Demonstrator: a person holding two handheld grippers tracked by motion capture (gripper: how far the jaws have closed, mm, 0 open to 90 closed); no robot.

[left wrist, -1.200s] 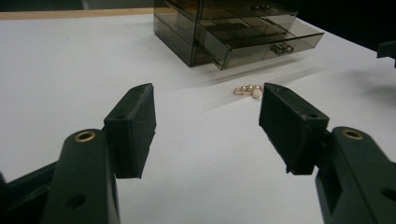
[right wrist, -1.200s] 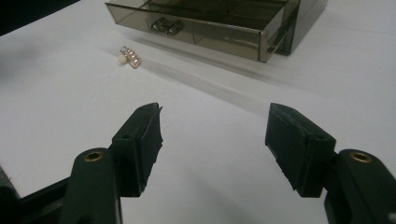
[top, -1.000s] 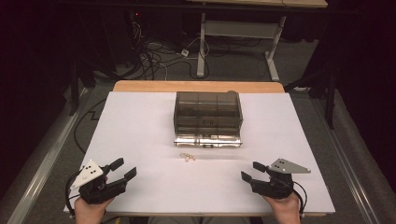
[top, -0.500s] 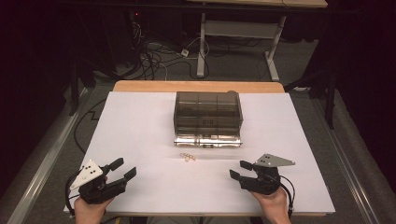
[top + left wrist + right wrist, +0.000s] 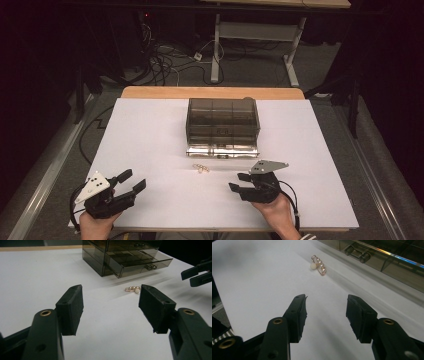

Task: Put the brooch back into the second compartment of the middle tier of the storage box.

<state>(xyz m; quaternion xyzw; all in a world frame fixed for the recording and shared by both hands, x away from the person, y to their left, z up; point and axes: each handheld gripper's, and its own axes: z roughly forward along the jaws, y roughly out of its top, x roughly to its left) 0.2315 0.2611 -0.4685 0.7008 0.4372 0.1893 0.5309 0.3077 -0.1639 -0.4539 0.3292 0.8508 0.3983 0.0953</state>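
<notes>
A small gold pin with pearl beads lies on the white table, just in front of a smoky clear drawer box whose bottom drawer is pulled out. My right gripper hovers a little right of the pin and points toward it. Its jaws have just been closing, stand apart, and hold nothing. My left gripper rests near the front left edge, open and empty.
Beyond the table's wooden far edge is a dark floor with cables and a desk frame. Metal rails run along both sides of the table.
My right gripper has moved left across the table toward the pin, and its jaws have narrowed. The left gripper has stayed put.
</notes>
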